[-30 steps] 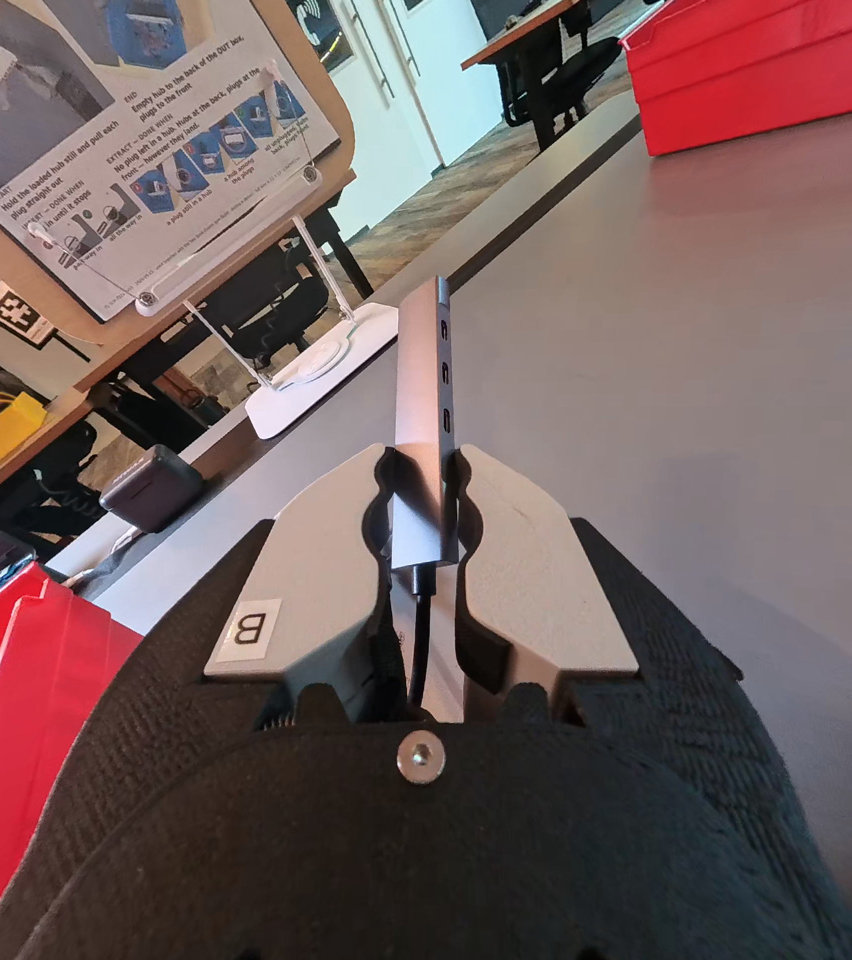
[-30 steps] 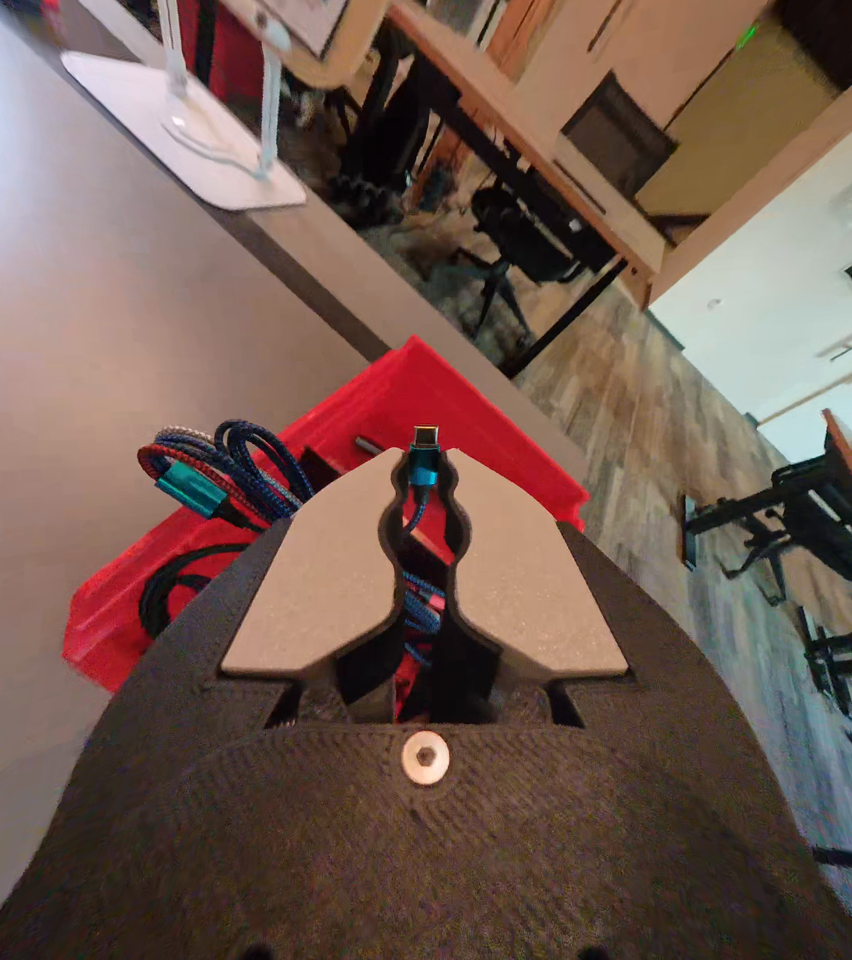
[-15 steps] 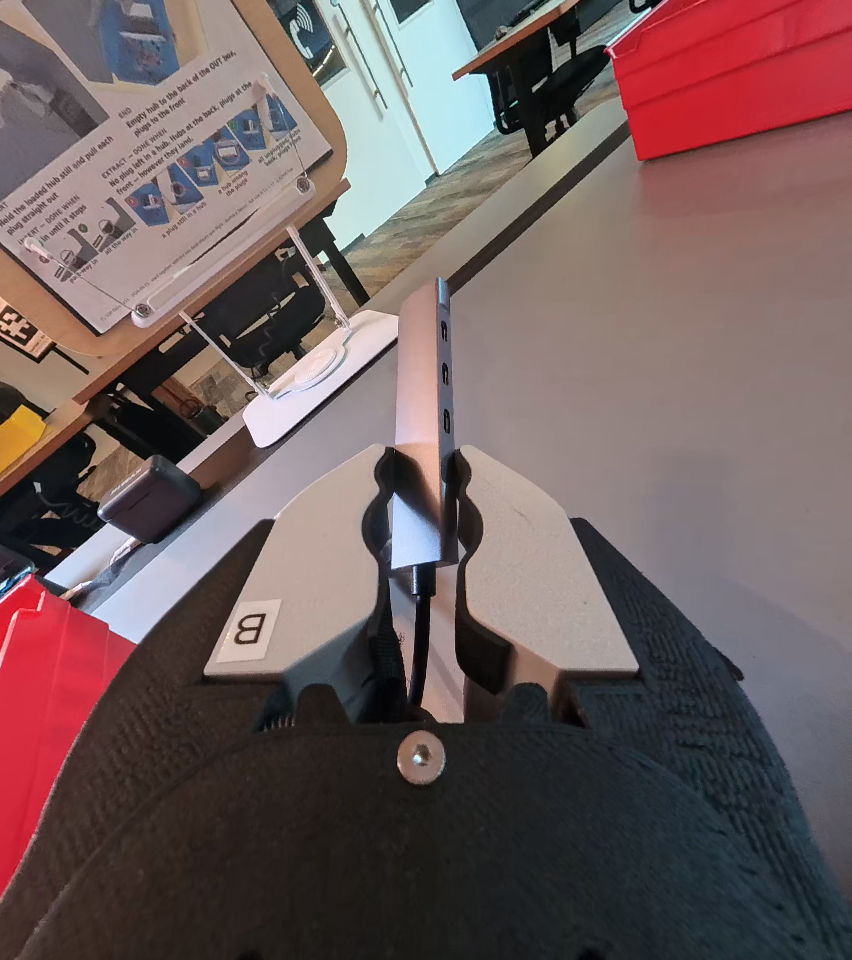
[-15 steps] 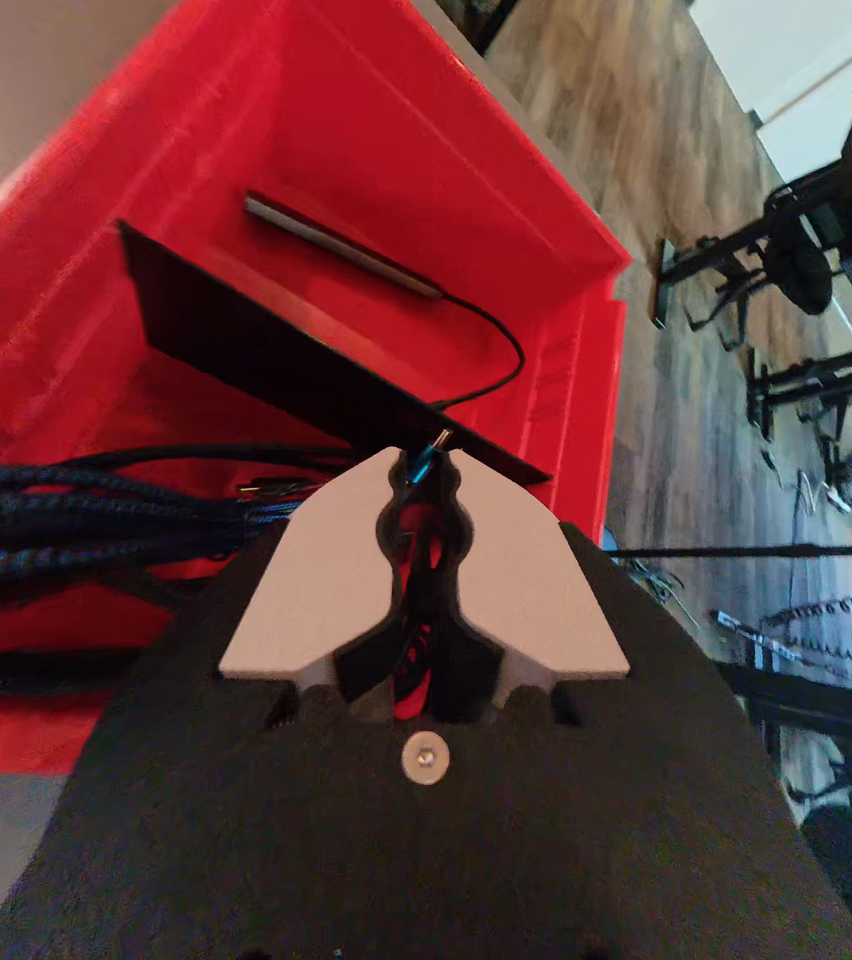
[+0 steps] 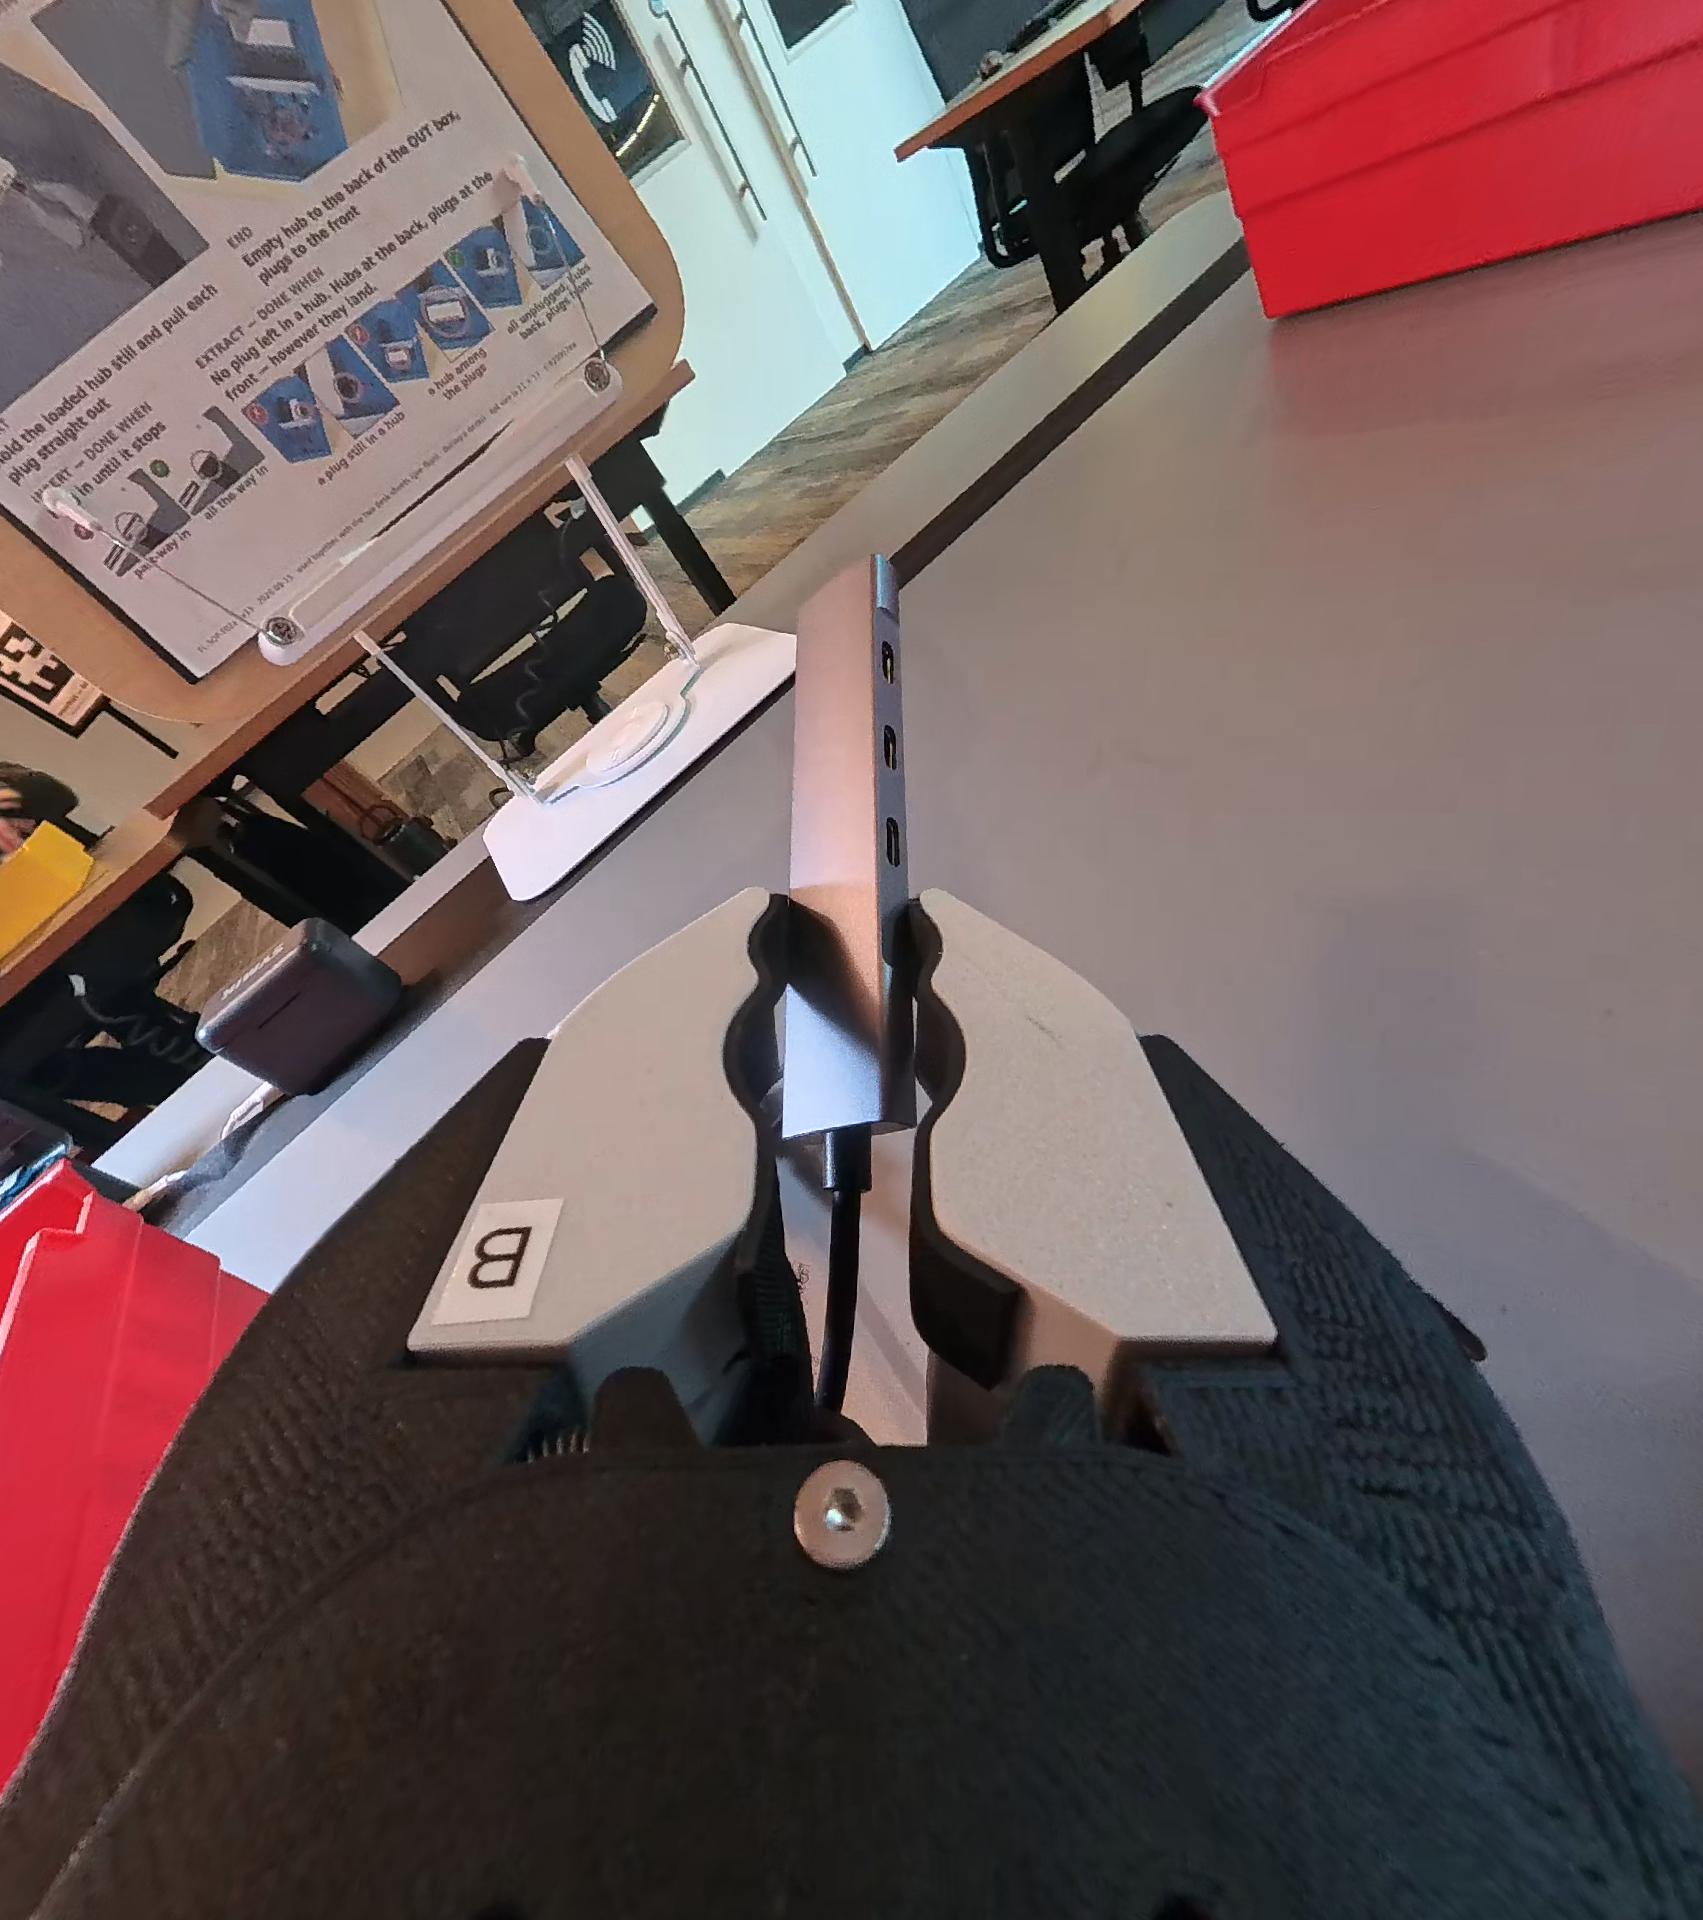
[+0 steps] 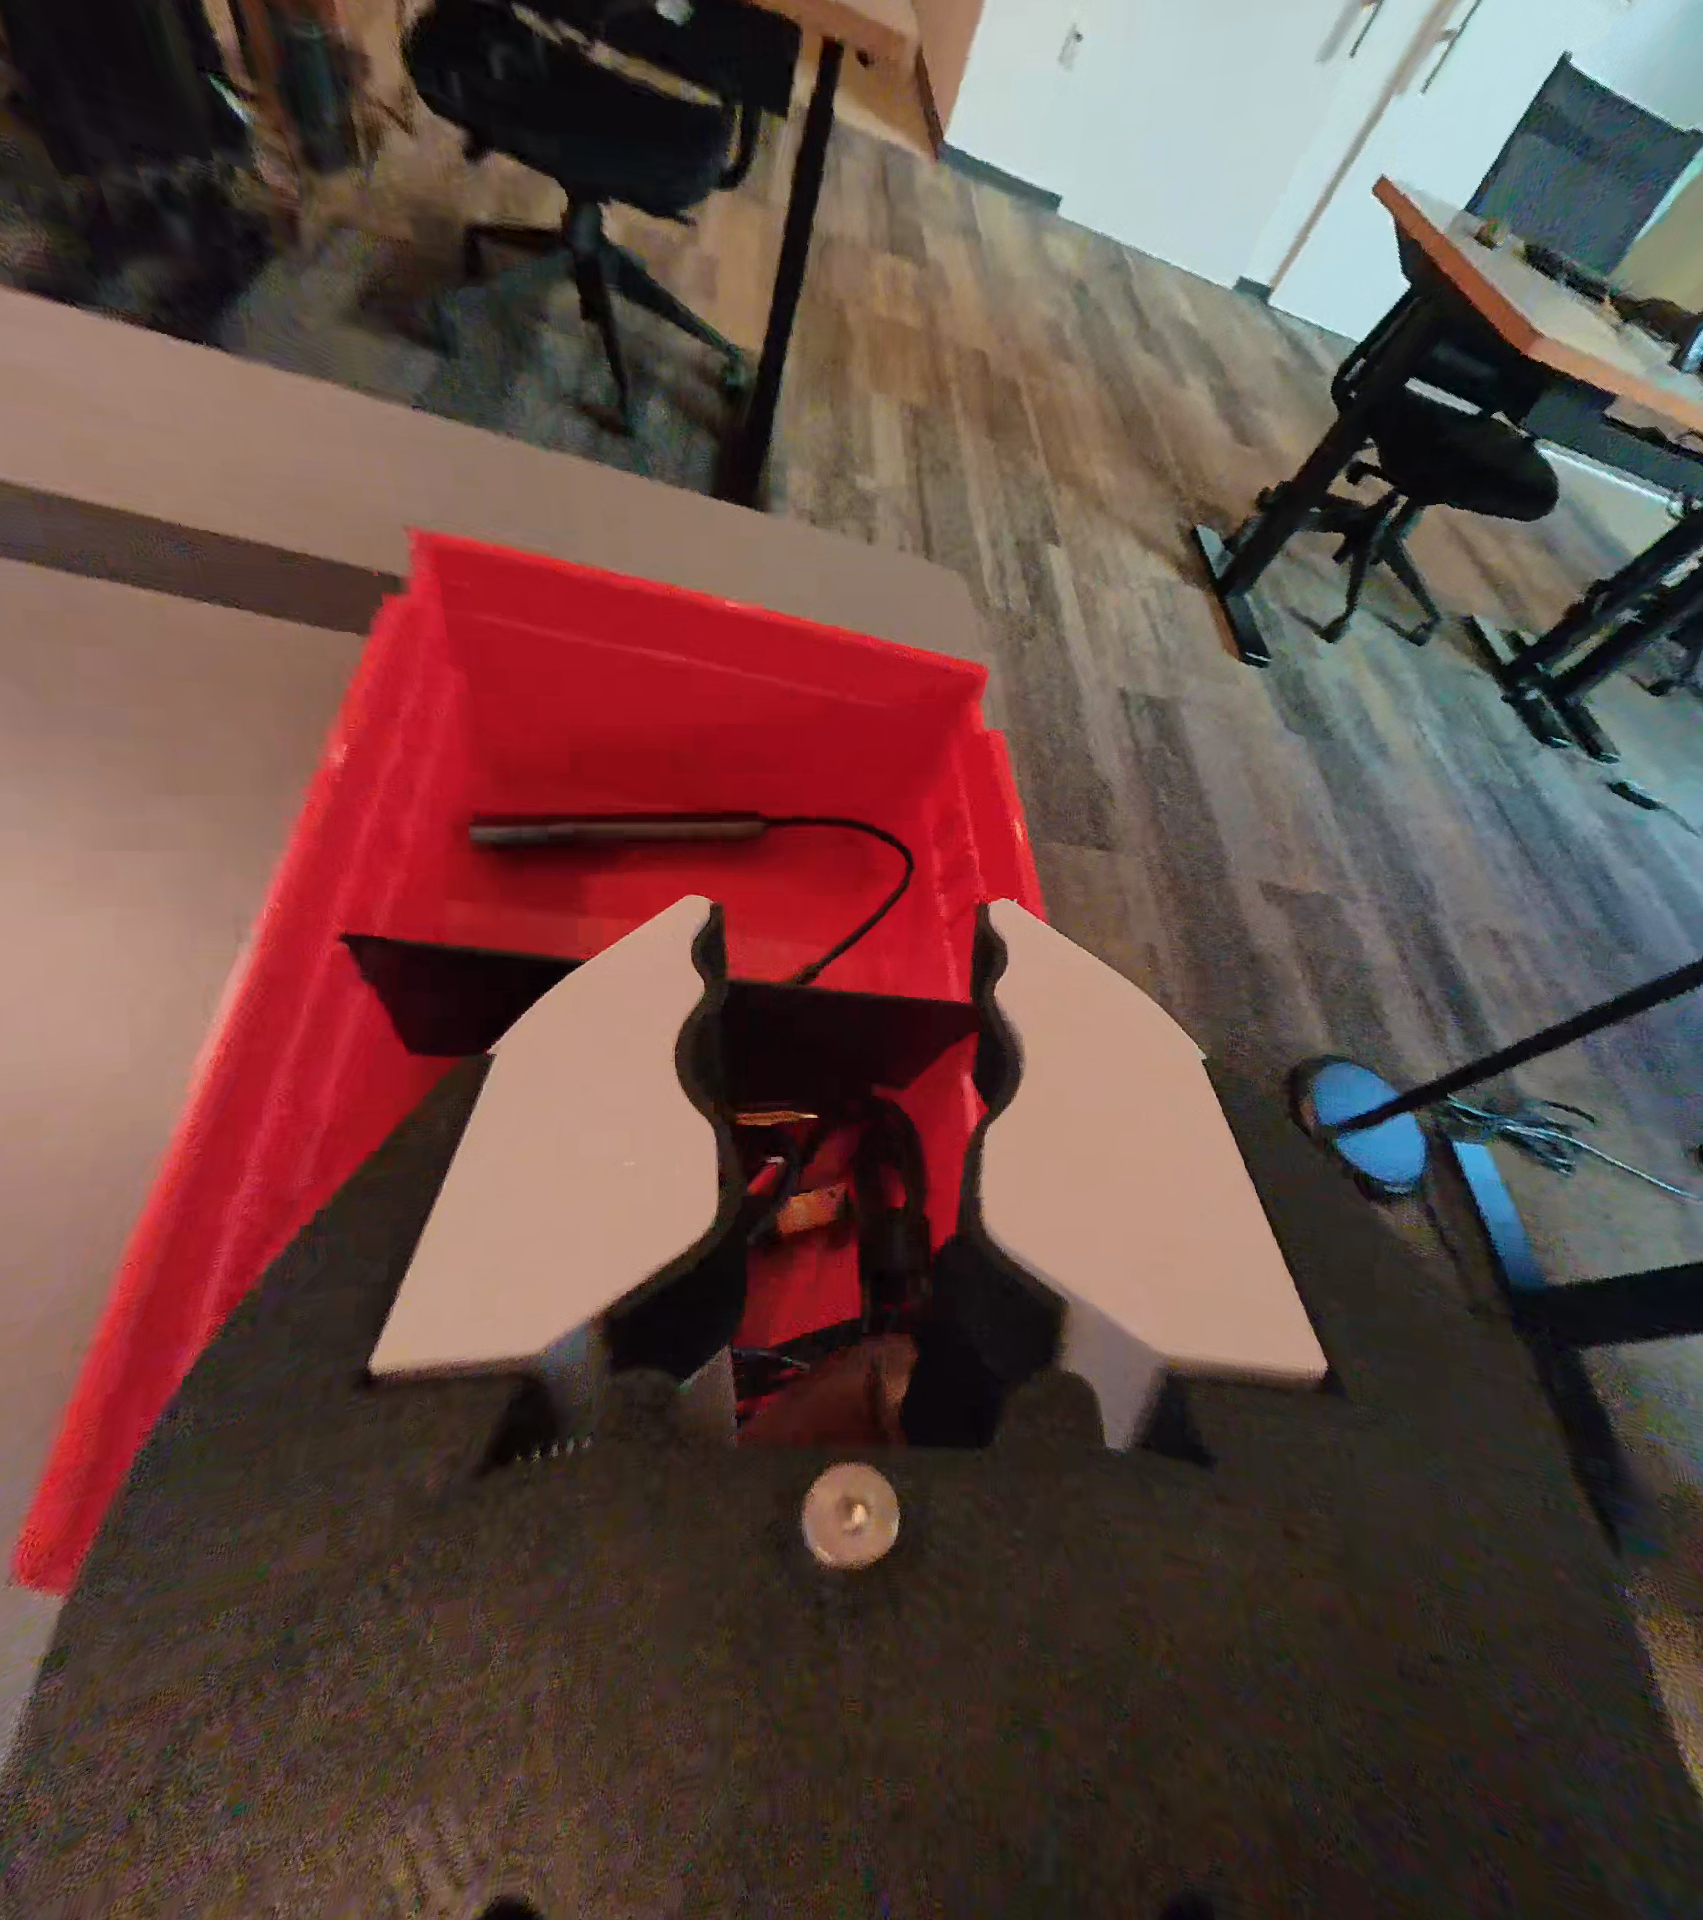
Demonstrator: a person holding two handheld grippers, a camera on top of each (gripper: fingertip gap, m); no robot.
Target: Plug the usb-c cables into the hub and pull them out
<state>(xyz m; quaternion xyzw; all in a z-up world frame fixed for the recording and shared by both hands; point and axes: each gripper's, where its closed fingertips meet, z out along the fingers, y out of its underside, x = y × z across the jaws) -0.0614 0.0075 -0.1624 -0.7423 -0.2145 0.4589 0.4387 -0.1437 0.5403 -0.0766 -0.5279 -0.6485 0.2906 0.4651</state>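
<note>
Over the grey counter (image 5: pixel 1398 727) we see the left hand-held gripper (image 5: pixel 849 914) clamped on a slim grey hub (image 5: pixel 842 831), which stands on edge between the two fingers and points away from the camera. Three small ports run along its narrow right-hand face, all of them bare. A black cord (image 5: pixel 842 1257) leaves the hub's near end and drops back between the fingers. Beyond it stand a white stand (image 5: pixel 618 758) carrying an instruction sheet (image 5: pixel 234 281), a small dark box (image 5: pixel 296 1018) at the counter's edge, and red bins at the far right (image 5: pixel 1512 177) and near left (image 5: pixel 16 1455).

The right hand-held gripper (image 6: pixel 847 920) hangs with its fingers spread wide and nothing between them — it sits above a red bin (image 6: pixel 359 852) split by a black divider (image 6: pixel 826 1023). A second grey hub (image 6: pixel 618 829) with a black lead lies in the far compartment. Through the gap between the fingers we make out a tangle of cables (image 6: pixel 868 1174) in the near compartment — motion blur keeps us from telling their plugs apart.
</note>
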